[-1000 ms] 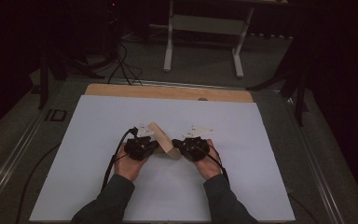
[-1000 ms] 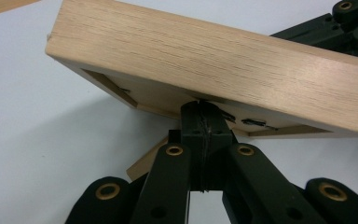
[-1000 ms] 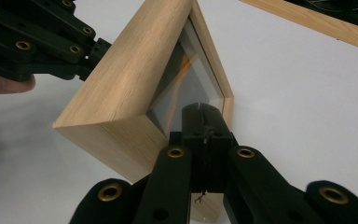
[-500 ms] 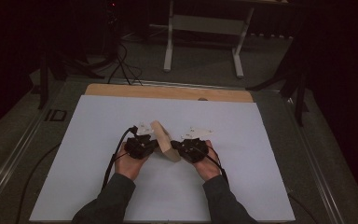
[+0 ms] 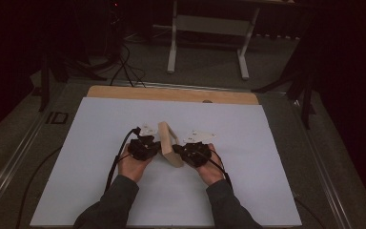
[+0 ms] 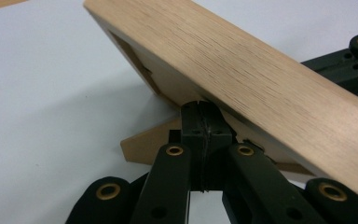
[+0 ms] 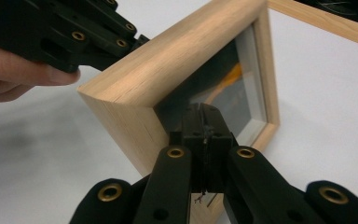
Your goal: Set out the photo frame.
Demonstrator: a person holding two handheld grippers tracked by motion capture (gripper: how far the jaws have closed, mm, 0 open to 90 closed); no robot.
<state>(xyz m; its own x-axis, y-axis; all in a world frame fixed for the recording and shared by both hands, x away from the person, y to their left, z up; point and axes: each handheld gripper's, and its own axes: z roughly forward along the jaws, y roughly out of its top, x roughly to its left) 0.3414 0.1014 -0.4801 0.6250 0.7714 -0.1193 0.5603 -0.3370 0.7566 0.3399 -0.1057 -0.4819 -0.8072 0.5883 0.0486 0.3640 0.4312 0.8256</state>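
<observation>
Standing on edge near the middle of the white bench (image 5: 248, 191), a light wooden picture frame (image 5: 169, 143) sits between the two claws, its length running from roughly 11 o'clock down to 5 o'clock in the high view. The left claw (image 5: 153, 147) meets it from 9 o'clock and the right claw (image 5: 180, 150) from 3 o'clock, each held in a hand whose dark sleeve comes in from the 6 o'clock edge.

In the left gripper view the left claw (image 6: 204, 122) has its jaws pressed together, the tips touching the back of the frame (image 6: 242, 79) just under its broad wooden side. That side leans across the view from 11 o'clock to 4 o'clock, and a thin wooden stand piece (image 6: 151, 142) pokes out beneath it towards 8 o'clock, resting on the bench.

In the right gripper view the right claw (image 7: 204, 122) is likewise closed, jaws together, with the tips against the glazed front of the frame (image 7: 135, 93) near its lower inner corner. The glass (image 7: 233, 88) reflects something dark with an orange streak. At 10 o'clock in that view the other claw's black links rest against the frame's far side, with fingers (image 7: 18, 70) behind them. Whether either claw pinches anything between its tips I cannot tell.
</observation>
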